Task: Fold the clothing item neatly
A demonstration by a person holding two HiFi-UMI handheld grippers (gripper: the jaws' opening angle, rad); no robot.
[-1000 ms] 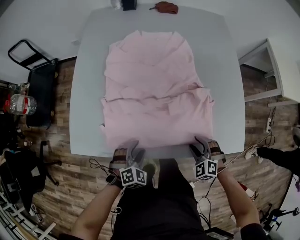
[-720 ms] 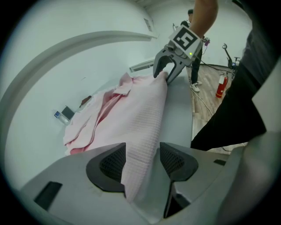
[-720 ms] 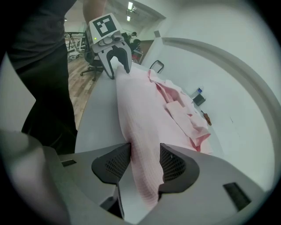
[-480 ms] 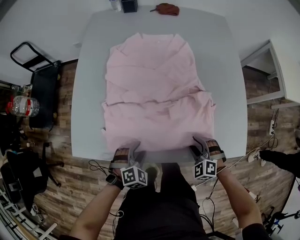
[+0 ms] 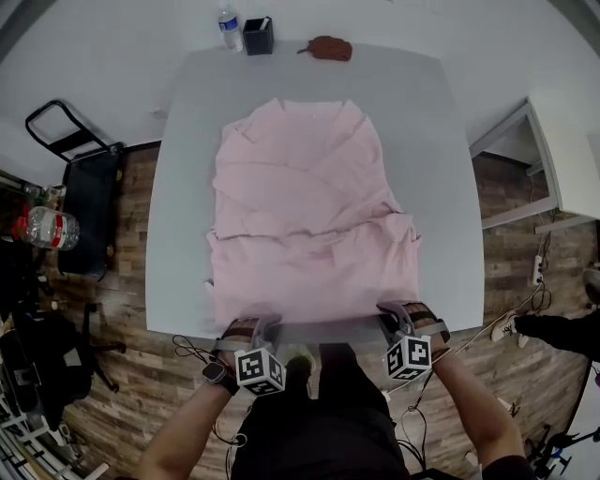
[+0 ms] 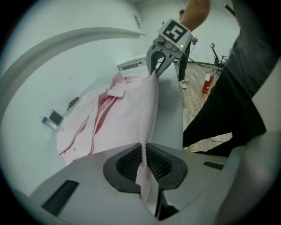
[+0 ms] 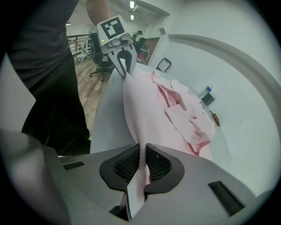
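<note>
The pink shirt point(image 5: 309, 216) lies spread on the light grey table point(image 5: 441, 187), collar toward the far edge and hem at the near edge, in front of the person.

**Grippers.** The left gripper point(image 5: 265, 326) and the right gripper point(image 5: 394, 314) are at the two near corners of the hem. Both sets of jaws have just been closing. In each gripper view the black pads point(image 6: 127, 163) press on a thin fold of pink fabric, which passes between them and hangs out behind.

**Surroundings.**
- Three items stand along the far table edge, apart from the collar: a small water bottle point(image 5: 226, 26), a dark square container point(image 5: 259, 36) and a flat reddish-brown object point(image 5: 328, 47).
- On the wood-plank floor point(image 5: 122, 375), left of the table, are a black frame cart point(image 5: 80, 178) and a large clear bottle with a red band point(image 5: 42, 228).
- A white cabinet point(image 5: 539, 150) stands to the right.
- Cables point(image 5: 192, 352) trail across the floor near the person's feet.

**Materials and shapes.**
- The shirt fabric is soft and matte, with a fine ribbed weave. Creases run across its middle, and folded sleeve layers overlap on the body.
- The table top is smooth and rectangular.
- The gripper bodies are grey moulded plastic.
- The pads are oval with a cross-hatched face.
- Each gripper carries a cube printed with black-and-white square markers.
</note>
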